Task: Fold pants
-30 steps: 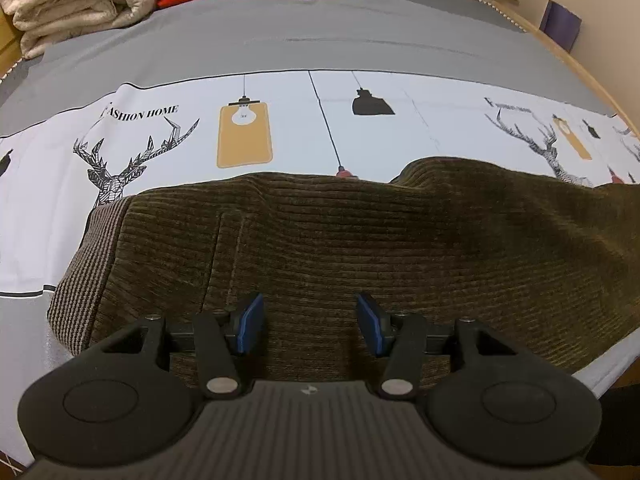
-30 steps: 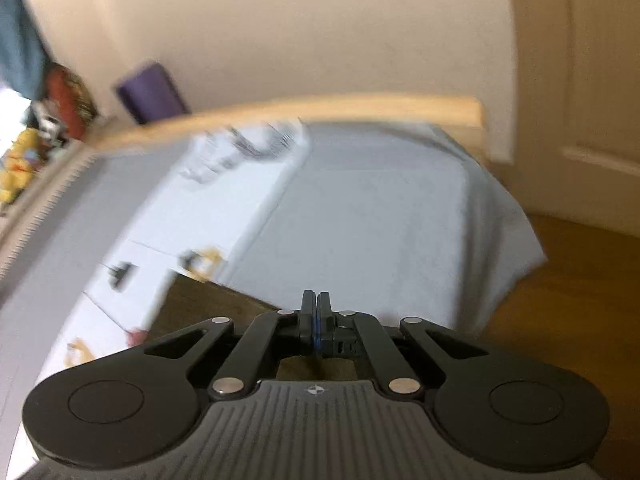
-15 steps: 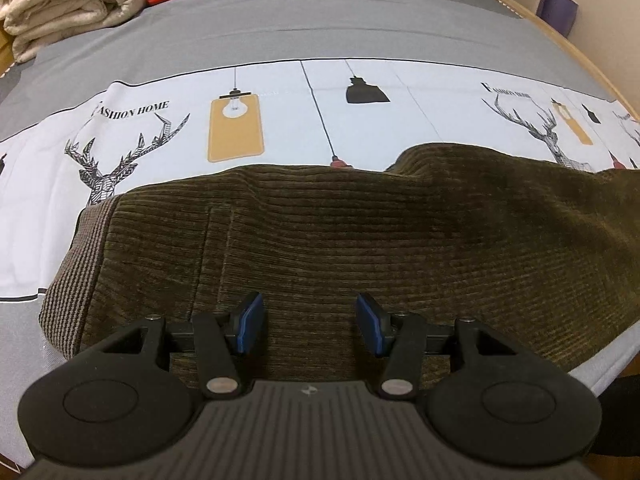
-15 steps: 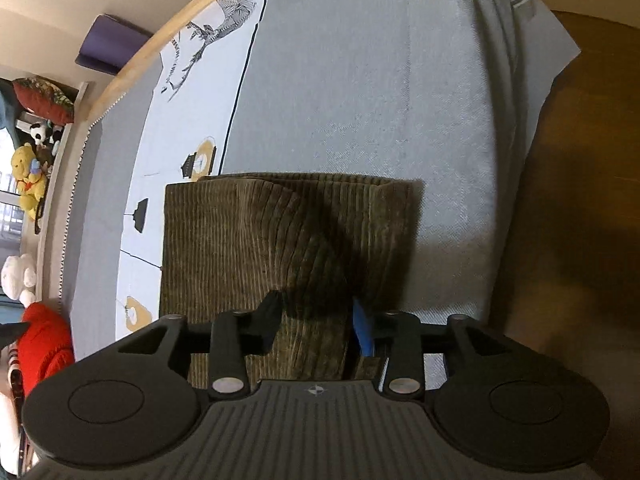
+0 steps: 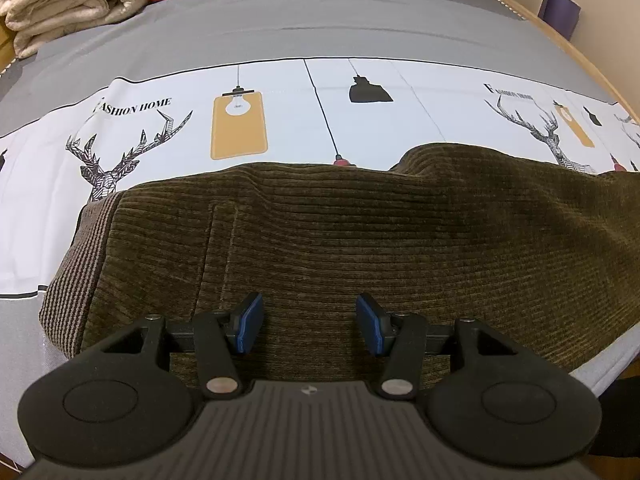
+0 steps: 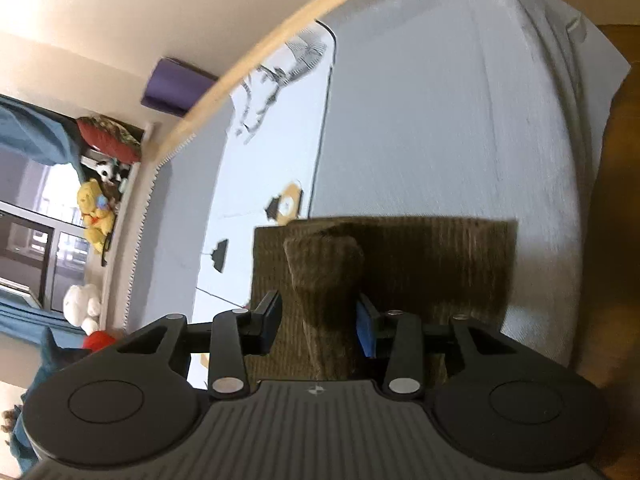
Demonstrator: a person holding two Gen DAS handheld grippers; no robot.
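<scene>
Right wrist: closing right tool (image 6: 318, 322) around, seemingly not clamping, ribbed brown pants (image 6: 324, 276) fold.

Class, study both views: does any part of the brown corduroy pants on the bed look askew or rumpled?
Yes. In the right wrist view a ridge of the pants stands up between the fingers of the right gripper, whose jaws are closing. In the left wrist view their far edge humps up rather than lying flat on the bedspread.
</scene>
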